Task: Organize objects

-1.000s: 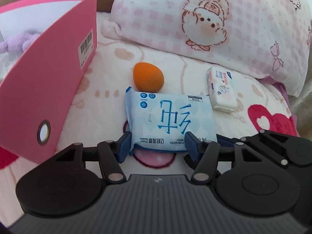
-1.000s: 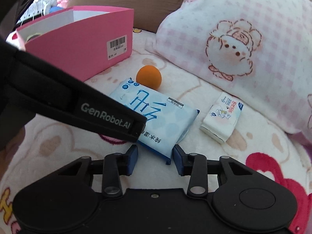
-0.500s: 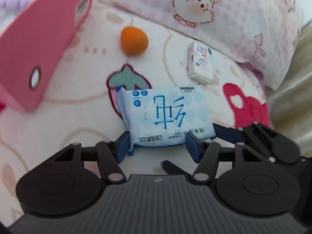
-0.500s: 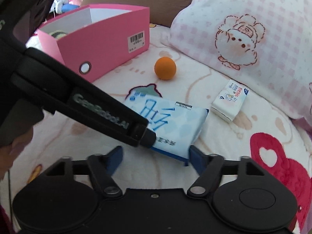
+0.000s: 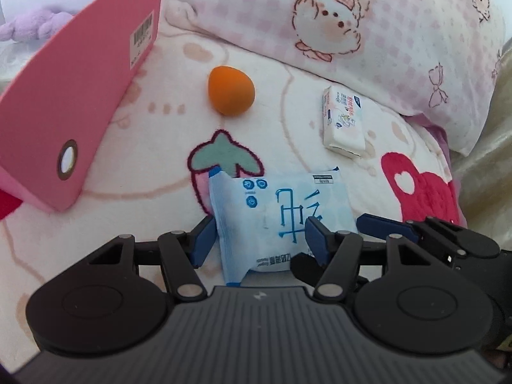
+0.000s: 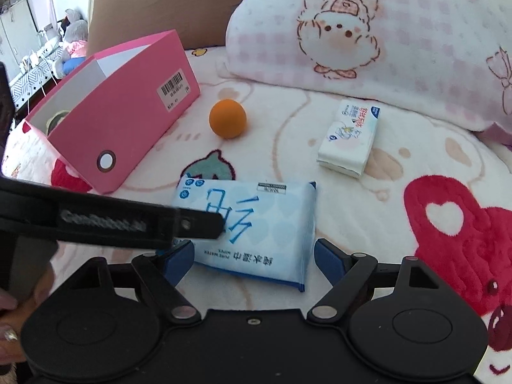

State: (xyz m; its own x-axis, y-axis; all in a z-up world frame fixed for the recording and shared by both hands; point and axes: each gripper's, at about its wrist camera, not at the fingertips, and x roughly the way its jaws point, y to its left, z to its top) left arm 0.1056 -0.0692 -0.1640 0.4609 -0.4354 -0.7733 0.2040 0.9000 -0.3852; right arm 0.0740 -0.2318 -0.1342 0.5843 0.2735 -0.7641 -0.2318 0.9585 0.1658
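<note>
At 9 o'clock in the left wrist view stands the pink box (image 5: 73, 96), open-topped, with a purple plush (image 5: 35, 25) showing inside; it looks like the place things are meant to go. Toward 12 o'clock of the blanket (image 5: 288, 147) lies the orange sponge (image 5: 231, 90), and at about 2 o'clock the tissue pack (image 5: 344, 121), well apart from each other, both in front of the pillow (image 5: 352, 32). Low at 6 o'clock, the left gripper (image 5: 257, 240) is closed on the wipes (image 5: 281, 220), its 2 pads pressing the packet's sides and lifting its near end. In the right wrist view the right gripper (image 6: 254, 257) has its jaws opening: they straddle the wipes' near edge with gaps on both sides, touching nothing. So the step in hand is judged to be a handover, with the packet now carried by the left tool alone. The next move probably calls for swinging the wipes toward 9 o'clock, over the box rim, and letting go only once inside. The sponge and tissue pack are left for later.
</note>
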